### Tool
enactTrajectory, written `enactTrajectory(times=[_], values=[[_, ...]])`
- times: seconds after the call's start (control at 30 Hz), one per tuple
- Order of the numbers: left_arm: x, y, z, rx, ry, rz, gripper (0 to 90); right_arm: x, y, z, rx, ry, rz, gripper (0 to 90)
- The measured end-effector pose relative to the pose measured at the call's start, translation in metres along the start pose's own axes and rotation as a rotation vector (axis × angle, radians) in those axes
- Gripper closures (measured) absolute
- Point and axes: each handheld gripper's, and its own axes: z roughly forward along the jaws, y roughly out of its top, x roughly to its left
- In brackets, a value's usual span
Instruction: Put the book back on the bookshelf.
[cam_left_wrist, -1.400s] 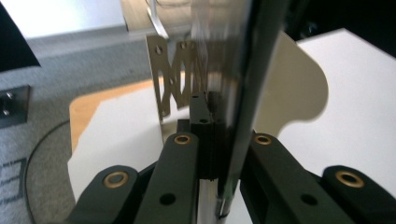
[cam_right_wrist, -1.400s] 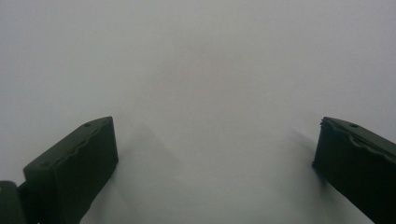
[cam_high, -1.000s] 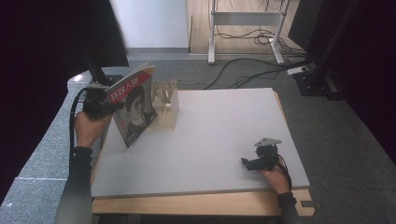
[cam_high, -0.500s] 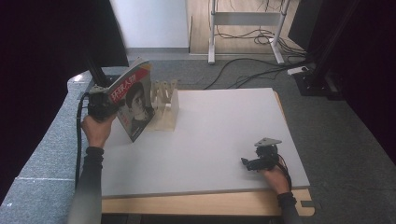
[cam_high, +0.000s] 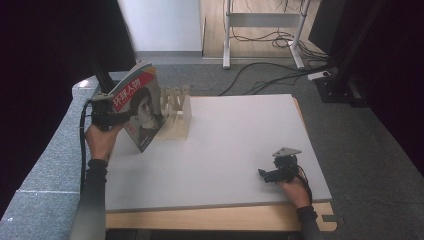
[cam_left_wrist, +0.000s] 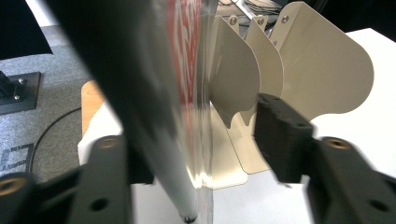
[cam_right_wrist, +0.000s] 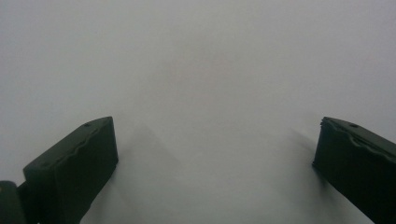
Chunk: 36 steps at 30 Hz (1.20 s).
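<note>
A magazine (cam_high: 140, 106) with a red title band and a portrait on its cover stands tilted at the table's far left, its lower corner down near the table top. My left gripper (cam_high: 119, 119) is around its left edge. In the left gripper view the magazine (cam_left_wrist: 187, 93) leans on the left jaw, and a gap shows between it and the right jaw. A beige divider rack (cam_high: 176, 113) stands just right of the magazine, and its curved plates (cam_left_wrist: 317, 70) are close ahead. My right gripper (cam_high: 263, 175) rests open on the table at the near right, with nothing between its jaws (cam_right_wrist: 215, 158).
The white table top (cam_high: 240, 135) spreads wide between the rack and the right gripper. A grey ledge (cam_high: 60, 150) borders the table's left side. Cables (cam_high: 260, 75) and a metal frame (cam_high: 260, 30) stand on the floor behind.
The left hand has brought the magazine lower and a little leftward, nearer the table top beside the rack. The right gripper has stayed still.
</note>
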Motion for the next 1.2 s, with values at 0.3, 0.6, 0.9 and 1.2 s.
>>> enactTrajectory(times=[0.3, 0.6, 0.9, 1.2], values=[[0.000, -0.008, -0.011, 0.028, -0.036, 0.013, 14.4, 0.000, 0.000, 0.000, 0.001, 0.000, -0.001, 0.0], [0.003, -0.018, -0.030, 0.004, -0.078, -0.001, 11.1, 0.000, 0.000, 0.000, 0.001, 0.000, -0.002, 0.0], [0.000, -0.032, -0.050, -0.006, -0.083, 0.017, 4.9, 0.000, 0.000, 0.000, 0.001, 0.000, 0.000, 0.0], [-0.024, -0.040, -0.066, -0.017, -0.102, 0.083, 0.0, 0.000, 0.000, 0.000, 0.002, -0.001, -0.002, 0.0]])
